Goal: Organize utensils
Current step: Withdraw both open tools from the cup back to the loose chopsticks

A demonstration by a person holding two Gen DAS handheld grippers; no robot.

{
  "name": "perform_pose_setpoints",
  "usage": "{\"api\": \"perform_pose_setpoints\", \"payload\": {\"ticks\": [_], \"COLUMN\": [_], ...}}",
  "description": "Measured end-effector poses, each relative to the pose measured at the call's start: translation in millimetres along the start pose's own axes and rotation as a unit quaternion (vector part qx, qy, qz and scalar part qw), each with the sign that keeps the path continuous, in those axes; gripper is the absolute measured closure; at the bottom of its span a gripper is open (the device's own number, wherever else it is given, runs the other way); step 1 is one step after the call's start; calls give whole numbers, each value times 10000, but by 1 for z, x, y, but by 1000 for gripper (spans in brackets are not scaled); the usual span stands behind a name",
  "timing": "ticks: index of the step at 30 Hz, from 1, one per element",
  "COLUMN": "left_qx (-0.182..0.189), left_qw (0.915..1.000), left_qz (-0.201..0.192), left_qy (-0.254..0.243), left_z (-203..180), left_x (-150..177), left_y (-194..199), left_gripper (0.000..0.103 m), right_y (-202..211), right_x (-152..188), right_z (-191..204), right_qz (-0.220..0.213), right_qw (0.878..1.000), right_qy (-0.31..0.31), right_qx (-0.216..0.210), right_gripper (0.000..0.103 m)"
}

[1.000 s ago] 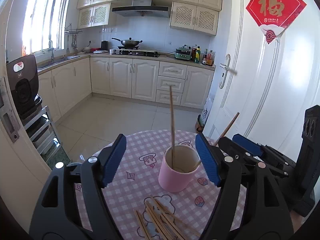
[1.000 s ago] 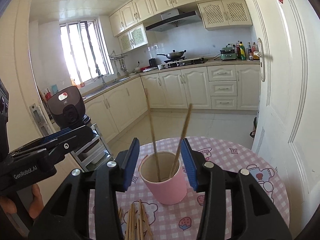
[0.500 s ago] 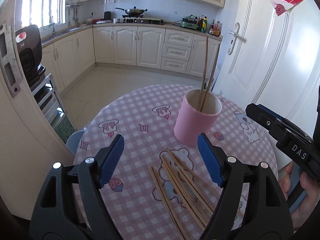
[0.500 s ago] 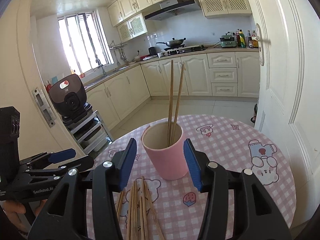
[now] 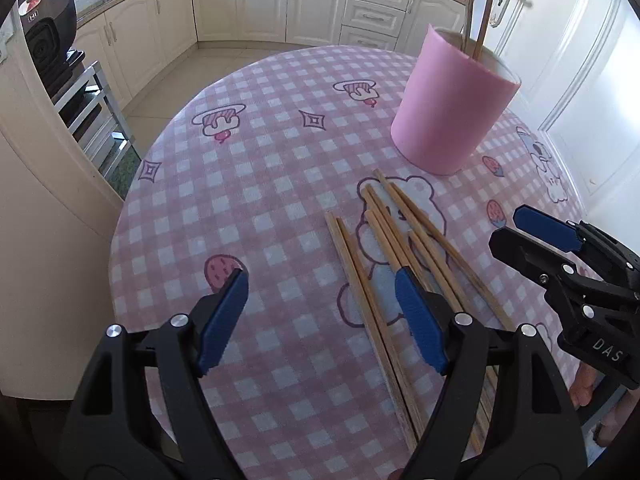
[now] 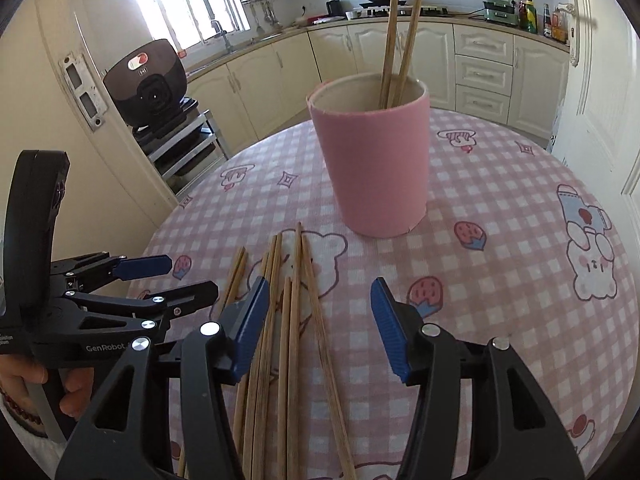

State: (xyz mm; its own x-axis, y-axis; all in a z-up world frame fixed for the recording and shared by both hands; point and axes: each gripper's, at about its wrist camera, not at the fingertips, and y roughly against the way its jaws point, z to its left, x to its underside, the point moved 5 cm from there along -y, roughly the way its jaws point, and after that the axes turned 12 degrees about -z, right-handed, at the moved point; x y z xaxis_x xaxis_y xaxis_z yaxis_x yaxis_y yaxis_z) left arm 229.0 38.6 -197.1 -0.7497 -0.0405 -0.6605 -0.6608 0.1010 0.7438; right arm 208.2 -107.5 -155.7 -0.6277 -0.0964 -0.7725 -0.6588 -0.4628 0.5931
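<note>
A pink cup (image 5: 452,108) (image 6: 374,164) stands upright on the round table with two wooden chopsticks (image 6: 400,36) leaning in it. Several loose chopsticks (image 5: 400,256) (image 6: 288,312) lie flat on the pink checked cloth in front of the cup. My left gripper (image 5: 320,320) is open and empty, low over the cloth, with the leftmost chopsticks between its fingers. My right gripper (image 6: 316,328) is open and empty, low over the near ends of the chopsticks. Each gripper shows in the other's view: the right one (image 5: 560,248), the left one (image 6: 132,280).
The round table (image 5: 200,208) has its edge close on the left and front. A black appliance on a metal rack (image 6: 156,88) stands by the wall to the left. Kitchen cabinets (image 5: 288,4) line the back and a white door (image 5: 592,72) is on the right.
Both grippers have drawn back from around the cup and come down toward the loose chopsticks on the cloth. The two chopsticks in the cup now lean together.
</note>
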Motion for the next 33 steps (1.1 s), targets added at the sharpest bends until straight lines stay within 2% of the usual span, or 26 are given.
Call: {"api": "perform_pose_setpoints", "payload": {"ticks": [7,10,14,18,33], "left_qx": [-7,-70,45,-122,-298], "left_qw": [9995,9996,9994,9994,9985], "left_qz": [295,279,264,309,450], "left_qy": [84,56,209,-5,88], "left_z": [5,4,9,5,19], "left_x": [13,13,13,14,13], "left_y": [-17,-17,-14,-18,-18], "left_gripper": [28,28,28,27,26], "right_y": [-12,-14,-16,-19,-22], "right_x": [12,14,16,18,21], "right_z": [-1,-3,-5,-9,-13], "right_qz": [250,317,390,416,516], "right_qw": [9997,9995,9992,9991,9987], "right_qy": [23,-78,-29,-102,5], "right_qx": [82,18,24,36,50], "right_gripper": [49,48,47,46,44]}}
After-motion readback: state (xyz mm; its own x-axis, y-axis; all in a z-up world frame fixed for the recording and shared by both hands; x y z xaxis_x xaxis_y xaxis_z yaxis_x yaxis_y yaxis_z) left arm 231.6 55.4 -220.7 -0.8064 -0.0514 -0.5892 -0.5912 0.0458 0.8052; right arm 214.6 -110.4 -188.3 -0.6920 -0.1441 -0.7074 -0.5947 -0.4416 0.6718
